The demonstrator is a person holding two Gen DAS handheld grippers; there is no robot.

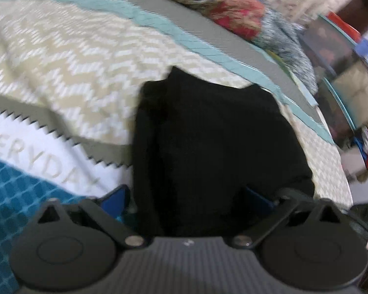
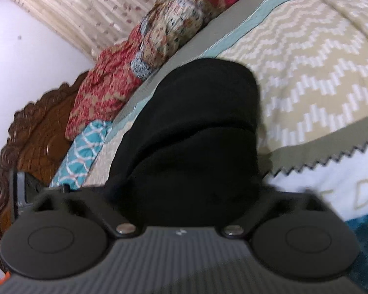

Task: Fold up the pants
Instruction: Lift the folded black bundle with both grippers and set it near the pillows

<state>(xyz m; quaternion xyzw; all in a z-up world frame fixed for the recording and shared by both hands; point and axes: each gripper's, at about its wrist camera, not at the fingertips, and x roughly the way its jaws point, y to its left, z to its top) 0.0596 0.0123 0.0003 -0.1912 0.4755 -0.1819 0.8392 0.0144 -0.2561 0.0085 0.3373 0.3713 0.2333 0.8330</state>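
The black pants [image 1: 208,142] lie in a folded bundle on the bed, over the beige zigzag quilt [image 1: 68,63]. In the left wrist view my left gripper [image 1: 191,203] straddles the near end of the bundle; its blue fingers [image 1: 116,199] show on either side, spread wide around the cloth. In the right wrist view the pants [image 2: 196,134] fill the middle, layers stacked. My right gripper [image 2: 184,196] is right against the near edge, with its fingers hidden under the black cloth.
A red floral blanket [image 2: 115,80] and a teal patterned cloth [image 2: 85,152] lie along the far side of the bed. A carved wooden headboard [image 2: 29,142] stands at the left. A white and teal bedcover [image 1: 36,161] lies near me. Cluttered shelves [image 1: 343,78] stand at the right.
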